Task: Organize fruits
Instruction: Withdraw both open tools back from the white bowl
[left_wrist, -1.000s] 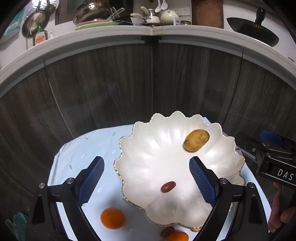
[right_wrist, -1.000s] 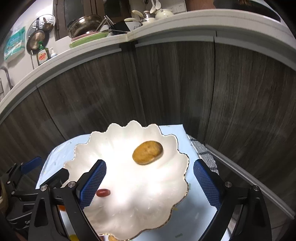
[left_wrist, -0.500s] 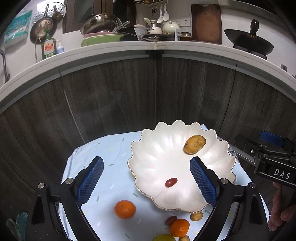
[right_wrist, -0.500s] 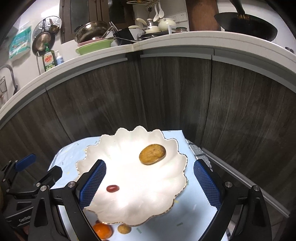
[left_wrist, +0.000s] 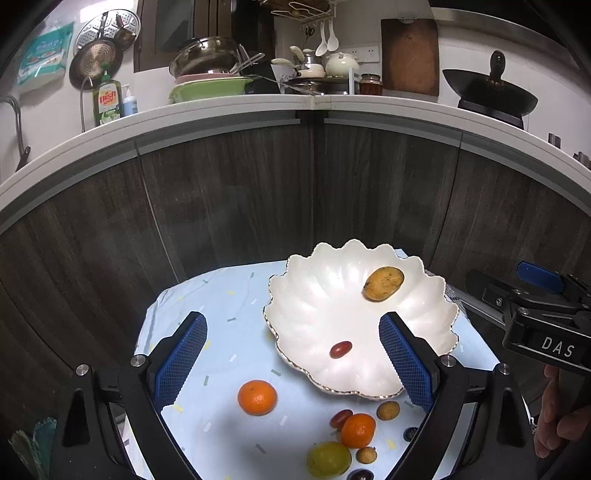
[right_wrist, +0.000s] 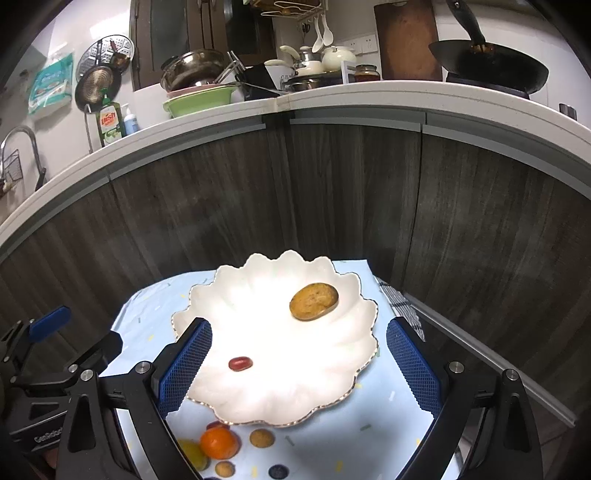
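Observation:
A white scalloped bowl (left_wrist: 317, 280) (right_wrist: 258, 280) sits on a light blue cloth and holds a brown-yellow fruit (left_wrist: 383, 283) (right_wrist: 314, 301) and a small red fruit (left_wrist: 340, 349) (right_wrist: 240, 363). In front of the bowl lie an orange (left_wrist: 257, 397), a second orange (left_wrist: 357, 430) (right_wrist: 218, 441), a yellow-green fruit (left_wrist: 328, 459), a red fruit (left_wrist: 340, 418) and small brown fruits (left_wrist: 388, 410) (right_wrist: 261, 438). My left gripper (left_wrist: 291, 354) hovers open above the cloth. My right gripper (right_wrist: 299, 365) hovers open over the bowl. Both hold nothing.
Dark wood cabinet fronts (left_wrist: 258, 192) rise just behind the small table, under a white counter (left_wrist: 221, 107) crowded with dishes and pans. A checked cloth (right_wrist: 400, 306) lies at the table's right edge. A hand (left_wrist: 557, 421) holds the right gripper.
Both grippers have pulled back and up from the bowl. More of the cloth and the loose fruits in front of the bowl have come into view.

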